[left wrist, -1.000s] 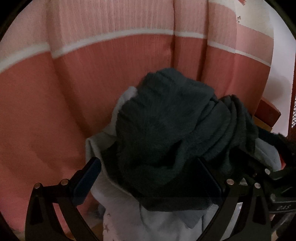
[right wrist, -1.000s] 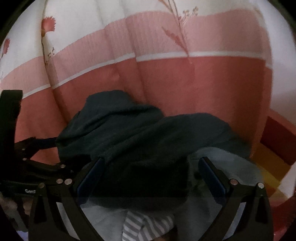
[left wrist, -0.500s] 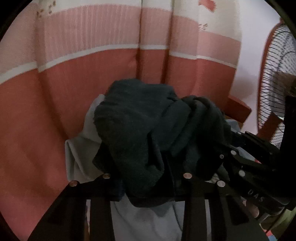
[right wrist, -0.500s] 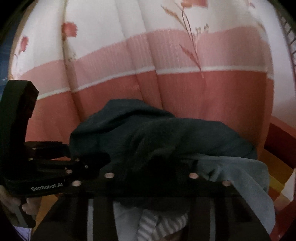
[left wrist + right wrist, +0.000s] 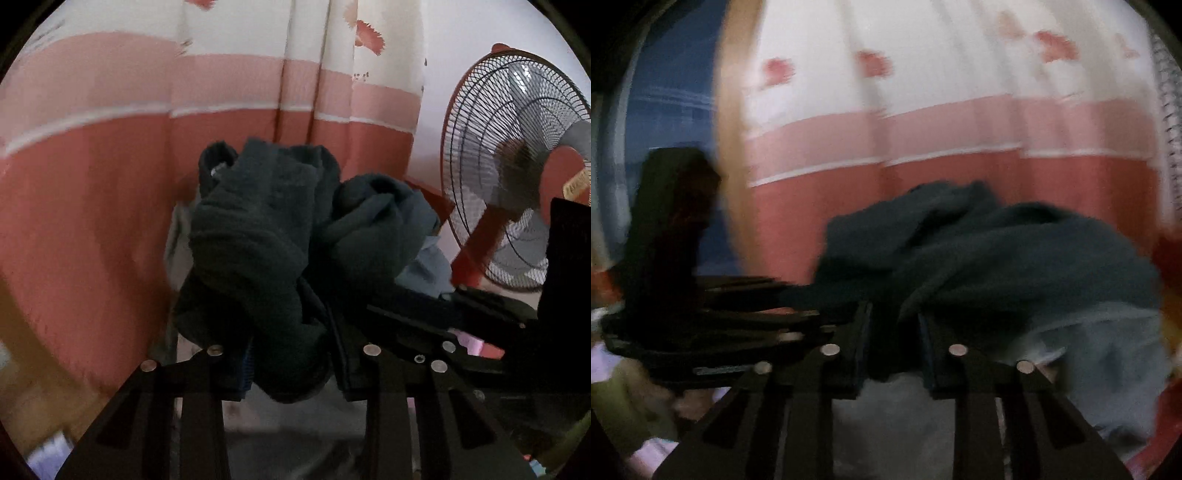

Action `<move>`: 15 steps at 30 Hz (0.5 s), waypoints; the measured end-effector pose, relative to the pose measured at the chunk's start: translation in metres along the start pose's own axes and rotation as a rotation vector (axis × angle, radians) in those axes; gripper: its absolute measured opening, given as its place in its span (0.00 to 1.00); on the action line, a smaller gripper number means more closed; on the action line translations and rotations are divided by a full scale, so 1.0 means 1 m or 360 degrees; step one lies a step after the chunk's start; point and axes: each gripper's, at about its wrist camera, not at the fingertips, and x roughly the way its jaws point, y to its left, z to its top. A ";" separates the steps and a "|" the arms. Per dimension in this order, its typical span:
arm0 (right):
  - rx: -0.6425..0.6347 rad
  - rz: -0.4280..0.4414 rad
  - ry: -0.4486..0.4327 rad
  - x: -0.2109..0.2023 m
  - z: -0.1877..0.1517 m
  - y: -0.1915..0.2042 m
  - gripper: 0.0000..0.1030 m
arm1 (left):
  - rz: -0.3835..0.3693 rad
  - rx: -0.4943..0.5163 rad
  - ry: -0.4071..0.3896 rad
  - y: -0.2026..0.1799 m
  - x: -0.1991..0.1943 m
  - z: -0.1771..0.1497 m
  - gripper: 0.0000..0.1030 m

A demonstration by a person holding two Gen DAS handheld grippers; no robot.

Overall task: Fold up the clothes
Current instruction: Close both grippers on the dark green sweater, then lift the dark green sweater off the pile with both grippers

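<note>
Bunching up between both grippers, one dark teal fleecy garment [image 5: 258, 236] is hanging before the curtain [image 5: 92, 184]; left gripper [image 5: 291, 369] fingers clamping it, right gripper [image 5: 892, 343] fingers closing on it.

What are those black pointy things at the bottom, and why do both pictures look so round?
They are grabbing tools a person holds, one in each hand. Each carries a little camera with a bulging lens, so its picture looks round. One picture looks along the left gripper, the other along the right gripper. Both sets of fingers pinch the same dark green garment; the right ones are closing on it. Paler clothes lie underneath. Behind hangs a pink curtain, with a fan beside it.
</note>
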 end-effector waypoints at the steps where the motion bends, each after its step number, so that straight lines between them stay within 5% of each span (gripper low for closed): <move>1: -0.0026 -0.0015 0.0005 -0.002 -0.006 0.013 0.19 | 0.0004 -0.0021 0.0019 0.002 -0.005 -0.010 0.32; 3: -0.0100 -0.0037 0.0042 -0.004 -0.021 0.031 0.19 | -0.0005 -0.0078 0.0075 0.008 -0.011 -0.029 0.32; 8: 0.0078 -0.0026 0.0218 0.000 -0.056 0.033 0.19 | -0.0047 -0.0187 0.0217 0.016 -0.014 -0.063 0.32; 11: 0.0148 0.0061 0.0335 0.004 -0.077 0.038 0.17 | -0.0048 -0.0189 0.0255 0.011 -0.007 -0.064 0.32; 15: 0.0040 -0.0041 0.0367 0.002 -0.090 0.063 0.17 | 0.0001 -0.0109 0.0251 0.010 -0.013 -0.062 0.33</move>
